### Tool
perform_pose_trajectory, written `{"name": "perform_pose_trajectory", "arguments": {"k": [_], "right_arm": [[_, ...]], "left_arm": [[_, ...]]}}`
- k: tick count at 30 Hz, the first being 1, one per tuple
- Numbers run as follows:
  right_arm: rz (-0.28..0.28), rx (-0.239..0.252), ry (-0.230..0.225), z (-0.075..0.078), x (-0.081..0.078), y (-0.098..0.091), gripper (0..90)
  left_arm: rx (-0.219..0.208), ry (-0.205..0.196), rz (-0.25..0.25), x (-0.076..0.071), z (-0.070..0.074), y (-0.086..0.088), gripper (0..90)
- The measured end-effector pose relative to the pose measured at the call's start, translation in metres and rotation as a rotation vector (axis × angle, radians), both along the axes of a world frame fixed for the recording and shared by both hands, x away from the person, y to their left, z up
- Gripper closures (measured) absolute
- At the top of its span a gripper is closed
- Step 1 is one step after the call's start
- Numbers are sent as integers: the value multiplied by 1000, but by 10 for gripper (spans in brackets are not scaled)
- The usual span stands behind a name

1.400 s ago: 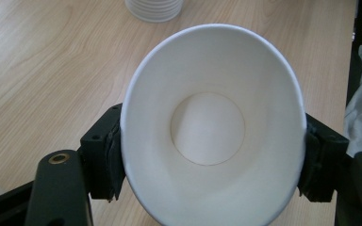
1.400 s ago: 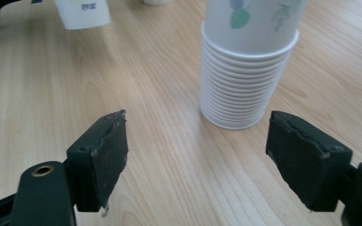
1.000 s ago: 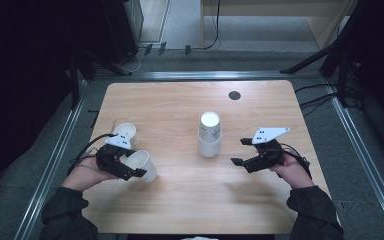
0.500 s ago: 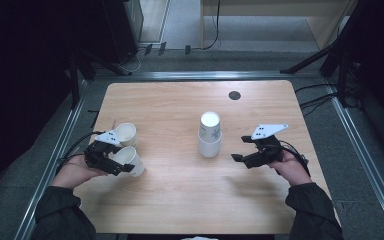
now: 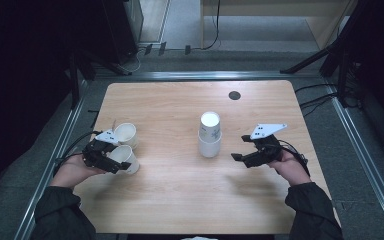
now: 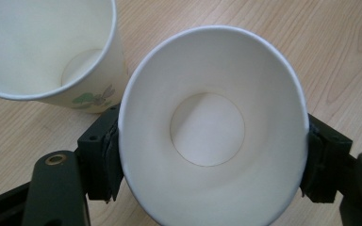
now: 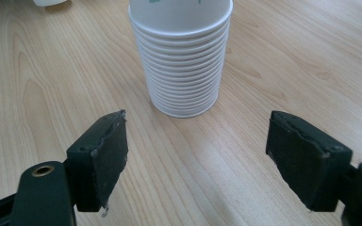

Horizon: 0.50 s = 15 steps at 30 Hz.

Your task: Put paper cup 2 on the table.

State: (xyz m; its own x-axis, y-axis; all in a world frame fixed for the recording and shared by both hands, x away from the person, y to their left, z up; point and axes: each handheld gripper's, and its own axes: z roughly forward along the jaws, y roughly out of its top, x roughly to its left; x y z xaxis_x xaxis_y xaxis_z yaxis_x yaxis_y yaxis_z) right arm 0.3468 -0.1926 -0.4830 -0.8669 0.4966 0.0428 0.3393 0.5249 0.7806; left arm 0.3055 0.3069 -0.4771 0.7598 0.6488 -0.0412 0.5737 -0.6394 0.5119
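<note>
A paper cup (image 6: pixel 212 127) sits between the left gripper's (image 5: pixel 111 159) jaws, mouth toward that gripper's camera, its rim squeezed into an oval. Both pads touch its sides, one at each side of the rim, so the jaws are grasping the cup; they have just been opening a little with the cup still between them. In the high view this cup (image 5: pixel 125 158) is at the left side of the bench (image 5: pixel 180 200), low over the wood; whether its base rests on it I cannot tell. A second cup (image 5: pixel 125 134) stands upright just beside it, farther from the person; in the left gripper view its rim is cut off at the top left edge, and a small green print shows on its wall.

The right gripper (image 5: pixel 241 156) hangs to the right of the stack of upturned cups (image 5: pixel 210 135) at mid bench, apart from it. Its jaws are released and wide, with only bare wood between them; the stack (image 7: pixel 181 56) stands beyond the pads, its top cut off by the frame.

The person's sleeves run off the bottom edge of the high view.
</note>
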Motion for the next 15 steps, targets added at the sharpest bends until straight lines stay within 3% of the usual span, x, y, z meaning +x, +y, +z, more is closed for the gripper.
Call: {"name": "perform_pose_trajectory", "arguments": {"k": [6,15], "right_arm": [[-1,2,-4,0,1,-1,219],[3,-8,-2,0,0,0,219]], "left_arm": [[23,12,8,3,-4,-3,225],[12,18,14,3,-5,-6,202]]}}
